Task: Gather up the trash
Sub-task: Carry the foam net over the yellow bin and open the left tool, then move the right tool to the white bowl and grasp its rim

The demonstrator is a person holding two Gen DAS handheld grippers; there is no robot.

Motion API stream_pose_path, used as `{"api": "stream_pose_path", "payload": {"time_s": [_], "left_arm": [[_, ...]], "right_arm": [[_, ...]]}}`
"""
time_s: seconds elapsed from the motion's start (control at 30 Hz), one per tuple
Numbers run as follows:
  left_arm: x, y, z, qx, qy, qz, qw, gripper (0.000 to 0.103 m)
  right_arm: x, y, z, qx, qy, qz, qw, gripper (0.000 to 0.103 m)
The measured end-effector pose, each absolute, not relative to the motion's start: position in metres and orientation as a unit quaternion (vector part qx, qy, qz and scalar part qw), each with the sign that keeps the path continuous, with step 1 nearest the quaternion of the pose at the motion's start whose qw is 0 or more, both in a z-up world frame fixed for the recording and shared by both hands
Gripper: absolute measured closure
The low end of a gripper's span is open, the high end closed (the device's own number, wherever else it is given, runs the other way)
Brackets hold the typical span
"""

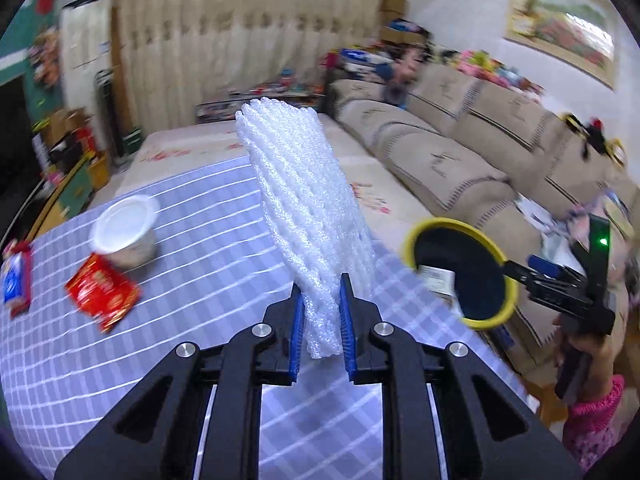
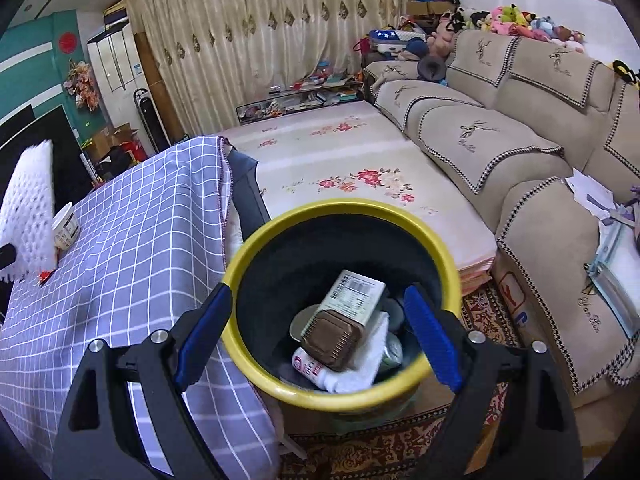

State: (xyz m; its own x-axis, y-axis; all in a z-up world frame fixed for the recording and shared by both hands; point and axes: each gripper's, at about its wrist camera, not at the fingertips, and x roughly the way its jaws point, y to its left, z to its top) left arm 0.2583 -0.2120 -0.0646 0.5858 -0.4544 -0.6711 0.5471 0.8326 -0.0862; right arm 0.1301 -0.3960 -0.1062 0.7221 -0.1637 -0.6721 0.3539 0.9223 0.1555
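A cup [image 1: 124, 236] and wrapper [image 1: 102, 296] lie on the table [image 1: 192, 240], bin [image 1: 460, 272] to its right.

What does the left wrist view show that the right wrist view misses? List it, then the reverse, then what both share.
Only the left wrist view: the red packet and blue-and-red packet on the table, and the left gripper shut on the foam net.

Only the right wrist view: the bin's contents, including a barcoded carton and white cloth.

Both: yellow-rimmed bin, paper cup, checked tablecloth, sofa.
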Motion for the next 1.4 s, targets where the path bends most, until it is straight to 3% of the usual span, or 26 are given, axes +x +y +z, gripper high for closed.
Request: {"api": "stream_pose_path", "payload": {"time_s": [0.33, 0.7, 0.77, 0.83, 0.9, 1.1, 1.4], "left_arm": [[0.245, -0.351, -0.068, 0.115, 0.362, -0.376, 0.845, 0.086], [0.264, -0.467, -0.133, 0.166, 0.419, -0.409, 0.793, 0.084], [0.267, -0.478, -0.141, 0.168, 0.428, -0.409, 0.788, 0.078], [0.270, -0.486, -0.146, 0.170, 0.432, -0.409, 0.786, 0.065], [0.272, -0.491, -0.150, 0.171, 0.432, -0.407, 0.786, 0.039], [0.271, -0.471, -0.144, 0.147, 0.433, -0.401, 0.794, 0.036], [0.252, -0.329, -0.104, 0.076, 0.387, -0.341, 0.853, 0.021]], "right_arm": [[0.071, -0.440, -0.087, 0.159, 0.301, -0.186, 0.922, 0.018], [0.039, -0.485, -0.099, 0.188, 0.299, -0.231, 0.907, 0.018], [0.037, -0.488, -0.100, 0.189, 0.298, -0.235, 0.906, 0.018], [0.036, -0.491, -0.101, 0.190, 0.299, -0.236, 0.905, 0.018], [0.038, -0.491, -0.103, 0.191, 0.302, -0.234, 0.904, 0.018], [0.044, -0.483, -0.102, 0.189, 0.304, -0.220, 0.907, 0.018], [0.071, -0.445, -0.096, 0.167, 0.315, -0.175, 0.918, 0.018]]}}
